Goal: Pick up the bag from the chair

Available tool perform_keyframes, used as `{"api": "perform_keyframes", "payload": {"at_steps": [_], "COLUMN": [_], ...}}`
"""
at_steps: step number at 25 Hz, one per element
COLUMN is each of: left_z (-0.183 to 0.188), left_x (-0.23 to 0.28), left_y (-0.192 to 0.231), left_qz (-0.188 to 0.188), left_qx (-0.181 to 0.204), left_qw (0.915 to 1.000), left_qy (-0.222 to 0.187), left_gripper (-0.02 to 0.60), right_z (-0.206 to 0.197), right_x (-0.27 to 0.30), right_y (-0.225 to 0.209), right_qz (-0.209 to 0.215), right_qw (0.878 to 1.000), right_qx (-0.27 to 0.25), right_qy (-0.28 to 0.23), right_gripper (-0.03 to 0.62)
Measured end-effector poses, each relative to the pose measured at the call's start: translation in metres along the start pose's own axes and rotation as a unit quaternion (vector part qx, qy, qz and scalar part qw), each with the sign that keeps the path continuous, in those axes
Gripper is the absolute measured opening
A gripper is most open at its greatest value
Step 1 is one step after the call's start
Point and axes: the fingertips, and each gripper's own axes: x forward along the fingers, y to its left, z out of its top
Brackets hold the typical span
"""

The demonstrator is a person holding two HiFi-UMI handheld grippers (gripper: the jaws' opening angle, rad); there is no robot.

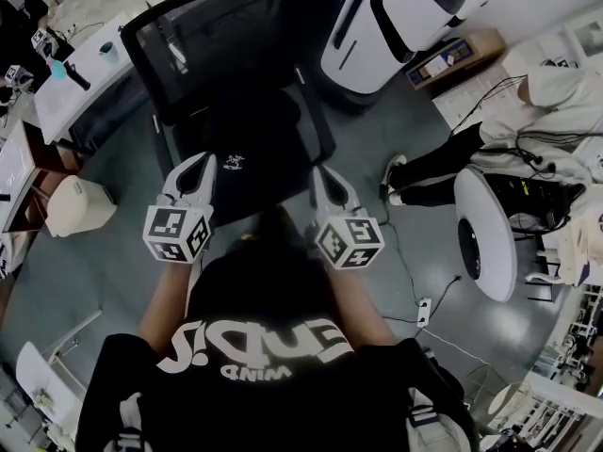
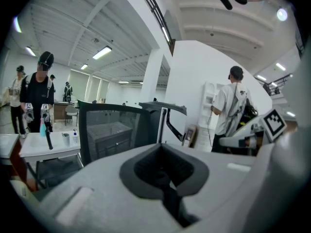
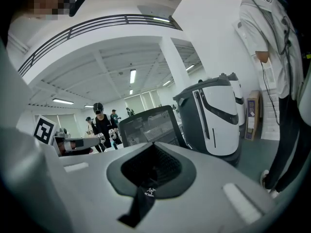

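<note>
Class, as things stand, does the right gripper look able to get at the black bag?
Apparently yes: the right gripper sits at the edge of the bag, nothing between, jaws closed on its logo strap.

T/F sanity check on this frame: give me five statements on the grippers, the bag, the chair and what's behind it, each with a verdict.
1. Both grippers have their jaws together. True: left gripper and right gripper are both shut.
2. The left gripper is clamped on the bag. False: its jaws are shut on nothing, and the bag lies on the seat.
3. The bag is black. True.
4. The office chair is white. False: the office chair is black with a mesh back.
5. A white machine stands beyond the chair at the head view's left. False: the white machine is to the chair's right in that view.
</note>
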Motion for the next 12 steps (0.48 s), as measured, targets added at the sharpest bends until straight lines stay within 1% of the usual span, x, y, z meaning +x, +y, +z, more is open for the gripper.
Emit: {"api": "perform_keyframes", "payload": {"at_steps": [9, 11, 12], "left_z": [0.01, 0.013, 0.015], "left_x": [0.042, 0.05, 0.055], "left_y": [0.029, 0.037, 0.04], "left_qz": [0.014, 0.017, 0.017], "left_qx": [-0.006, -0.006, -0.006], "left_qw": [0.9999, 0.9998, 0.9998], "left_qy": [0.006, 0.005, 0.003], "left_gripper": [0.002, 0.003, 0.025], "right_z": [0.013, 0.015, 0.018], "right_x": [0.055, 0.067, 0.072], "right_y": [-0.014, -0.017, -0.018], "right_qz": [0.02, 0.023, 0.024], "right_qw": [1.0, 0.999, 0.999], "right_qx": [-0.002, -0.005, -0.007], "right_qy": [0.016, 0.023, 0.027], "right_gripper": [0.003, 0.011, 0.024]}}
